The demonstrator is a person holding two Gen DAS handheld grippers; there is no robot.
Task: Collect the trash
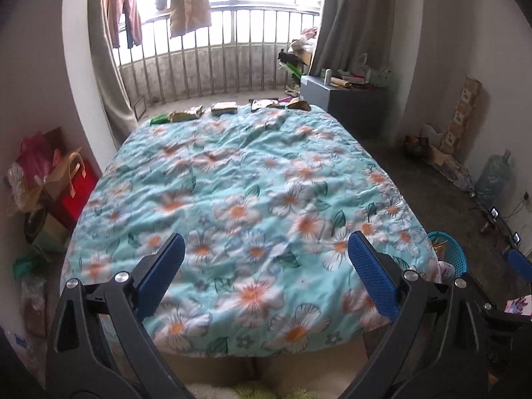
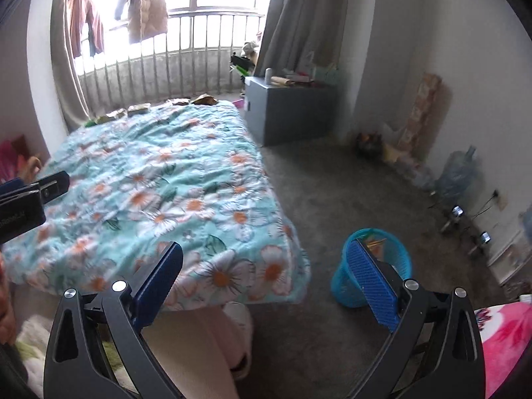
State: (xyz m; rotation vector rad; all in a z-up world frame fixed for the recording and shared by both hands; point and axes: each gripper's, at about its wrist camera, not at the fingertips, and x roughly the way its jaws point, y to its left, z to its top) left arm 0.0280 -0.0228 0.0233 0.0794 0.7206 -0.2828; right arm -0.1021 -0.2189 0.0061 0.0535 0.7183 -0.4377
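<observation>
- The left claw (image 1: 266,262) stands spread as wide as it goes, its two blue pads well apart with nothing between them, only the bed's cover showing below the gap.
- The right claw (image 2: 264,272) is likewise wide apart and grips nothing; its left pad hangs over the near corner of the bed, its right pad (image 2: 369,282) in front of the basket.
- The bed (image 1: 252,179), under a turquoise quilt printed with white and orange flowers, stretches ahead of the left claw and ahead and to the left of the right claw.
- The trash (image 1: 226,108) lies in a loose row on the far edge of the bed, well away from both claws: brownish crumpled wrappers or packets and one green piece (image 1: 159,119) at the row's left end. What each piece is cannot be made out.
- A blue mesh basket (image 2: 395,259) stands on the floor just beside the bed's near right corner, partly behind the right claw's right pad; something orange and yellow shows inside it.
- In the left wrist view the basket's rim (image 1: 449,249) peeks out just right of the left claw's right pad.
- Ahead of the right claw, beyond the bed's far right corner, stands a grey cabinet (image 2: 286,113) with small items on top.
- Part of the left claw's black body (image 2: 30,199) shows at the left edge of the right wrist view.
</observation>
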